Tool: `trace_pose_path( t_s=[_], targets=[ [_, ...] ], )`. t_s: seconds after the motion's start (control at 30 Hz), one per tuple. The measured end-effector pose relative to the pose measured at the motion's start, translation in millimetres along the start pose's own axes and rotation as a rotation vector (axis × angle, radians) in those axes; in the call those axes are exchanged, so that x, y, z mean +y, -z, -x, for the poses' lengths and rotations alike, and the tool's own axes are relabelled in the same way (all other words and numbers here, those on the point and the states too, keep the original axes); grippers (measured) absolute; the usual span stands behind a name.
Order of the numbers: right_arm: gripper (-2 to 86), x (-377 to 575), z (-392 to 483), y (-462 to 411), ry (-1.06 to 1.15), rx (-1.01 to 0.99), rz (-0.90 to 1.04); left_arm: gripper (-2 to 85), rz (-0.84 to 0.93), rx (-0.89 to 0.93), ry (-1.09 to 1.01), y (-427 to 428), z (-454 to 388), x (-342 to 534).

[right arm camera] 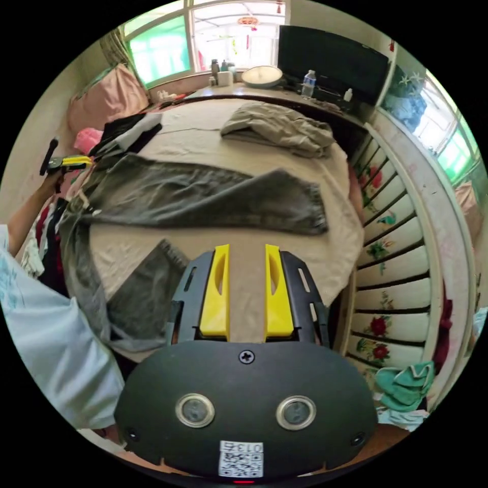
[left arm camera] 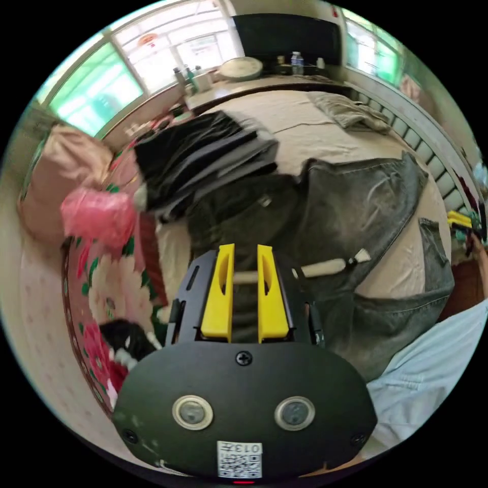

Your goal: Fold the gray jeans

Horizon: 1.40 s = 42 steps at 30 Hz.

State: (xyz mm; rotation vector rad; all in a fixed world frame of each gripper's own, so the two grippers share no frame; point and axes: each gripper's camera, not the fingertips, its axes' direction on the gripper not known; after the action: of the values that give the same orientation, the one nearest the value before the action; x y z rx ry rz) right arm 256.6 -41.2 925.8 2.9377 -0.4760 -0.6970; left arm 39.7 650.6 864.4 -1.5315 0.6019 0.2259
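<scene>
Gray jeans point(right arm camera: 203, 198) lie lengthwise across bed point(right arm camera: 284, 152); left gripper point(left arm camera: 245, 254) nearer waistband, right gripper point(right arm camera: 246, 254) near hems; both open, empty.

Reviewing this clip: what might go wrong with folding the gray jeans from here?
The gray jeans lie with one leg flat across the bed and the other bent toward its edge, so the fold may come out crooked. The dark folded clothes overlap the waist end and could get dragged along.
</scene>
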Motion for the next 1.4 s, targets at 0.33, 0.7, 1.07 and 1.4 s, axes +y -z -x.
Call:
trace_pose_path(
  t_s=[0.33,0.7,1.07,1.4],
  targets=[
    [6.5,29,7,-19,-0.077,0.008,0.119,10.9,0.182,-0.054,0.473,31,72,198],
    [1.9,88,-81,136,-0.444,-0.025,-0.097,12.5,0.178,0.001,0.475,39,79,224],
    [2.1,225,-190,159,-1.109,-0.126,-0.228,17.0,0.128,0.178,0.599,33,108,235],
    [2.2,222,-199,200,-1.048,-0.121,-0.293,4.0,0.274,0.014,0.281,25,69,183]
  ],
)
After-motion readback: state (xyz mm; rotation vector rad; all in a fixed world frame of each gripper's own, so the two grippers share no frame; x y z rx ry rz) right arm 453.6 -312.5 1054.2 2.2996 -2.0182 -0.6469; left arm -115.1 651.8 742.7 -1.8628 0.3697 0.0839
